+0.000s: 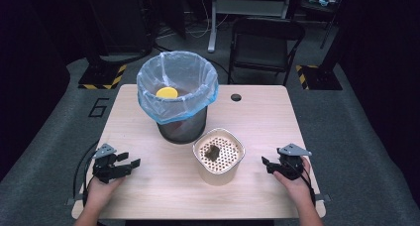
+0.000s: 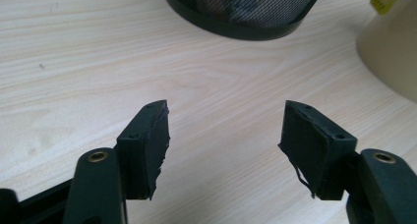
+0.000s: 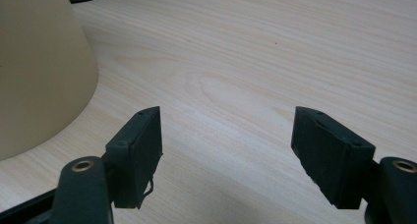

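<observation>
A black mesh bin (image 1: 181,129) lined with a pale blue bag (image 1: 177,84) stands at the table's back middle, with a yellow round thing (image 1: 167,92) inside it. In front of it sits a cream pot (image 1: 218,159) with a perforated insert and a dark lump on it. My left gripper (image 1: 130,162) rests at the front left, open and holding nothing; its own view (image 2: 226,135) looks at the bin's base (image 2: 243,10) and the pot's side (image 2: 391,49). My right gripper (image 1: 265,164) lies at the front right, open and holding nothing, with the pot (image 3: 37,71) to its left (image 3: 226,145).
The light wooden table (image 1: 148,196) has a cable hole (image 1: 236,97) at the back right. A black folding chair (image 1: 265,45) stands behind the table. Yellow-black striped feet (image 1: 101,80) sit on the grey floor.
</observation>
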`<state>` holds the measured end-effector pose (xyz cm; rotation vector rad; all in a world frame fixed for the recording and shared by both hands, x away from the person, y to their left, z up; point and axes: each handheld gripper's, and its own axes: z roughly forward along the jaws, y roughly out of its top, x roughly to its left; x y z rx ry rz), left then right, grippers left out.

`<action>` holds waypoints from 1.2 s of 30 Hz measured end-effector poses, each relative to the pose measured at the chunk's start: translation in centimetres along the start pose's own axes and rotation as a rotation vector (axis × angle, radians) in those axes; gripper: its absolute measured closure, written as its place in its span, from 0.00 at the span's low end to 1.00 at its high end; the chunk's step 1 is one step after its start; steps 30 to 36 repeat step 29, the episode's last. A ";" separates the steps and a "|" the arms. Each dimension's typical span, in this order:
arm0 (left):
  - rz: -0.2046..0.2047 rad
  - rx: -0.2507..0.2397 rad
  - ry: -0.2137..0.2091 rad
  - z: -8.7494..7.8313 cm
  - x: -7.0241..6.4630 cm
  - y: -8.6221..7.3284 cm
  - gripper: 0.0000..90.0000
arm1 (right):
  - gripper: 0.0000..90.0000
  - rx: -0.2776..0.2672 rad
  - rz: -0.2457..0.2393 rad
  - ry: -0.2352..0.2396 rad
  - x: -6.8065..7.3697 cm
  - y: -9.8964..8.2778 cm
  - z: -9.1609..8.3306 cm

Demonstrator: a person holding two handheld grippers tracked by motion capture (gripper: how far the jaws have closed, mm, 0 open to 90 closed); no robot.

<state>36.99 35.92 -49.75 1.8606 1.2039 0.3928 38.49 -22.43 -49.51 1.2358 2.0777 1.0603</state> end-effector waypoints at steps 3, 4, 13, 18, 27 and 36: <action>0.011 0.007 0.010 0.4 0.2 -0.4 0.37 | 0.30 0.011 -0.010 0.011 0.1 -0.2 0.3; 0.023 0.019 0.013 0.4 0.3 -0.5 0.37 | 0.30 0.017 -0.009 0.007 0.1 -0.2 0.4; -0.007 0.011 0.059 0.7 1.8 -1.4 0.33 | 0.30 0.041 -0.042 0.012 0.4 -0.7 1.3; -0.063 0.024 0.139 0.8 2.8 -1.8 0.29 | 0.30 0.040 -0.054 0.004 0.4 -0.9 1.5; -0.076 0.034 0.208 0.9 4.0 -2.2 0.28 | 0.30 0.059 -0.044 -0.030 -0.3 -1.6 1.6; -0.048 0.050 0.214 1.0 3.8 -2.1 0.27 | 0.30 0.059 -0.023 -0.045 -0.4 -1.8 1.5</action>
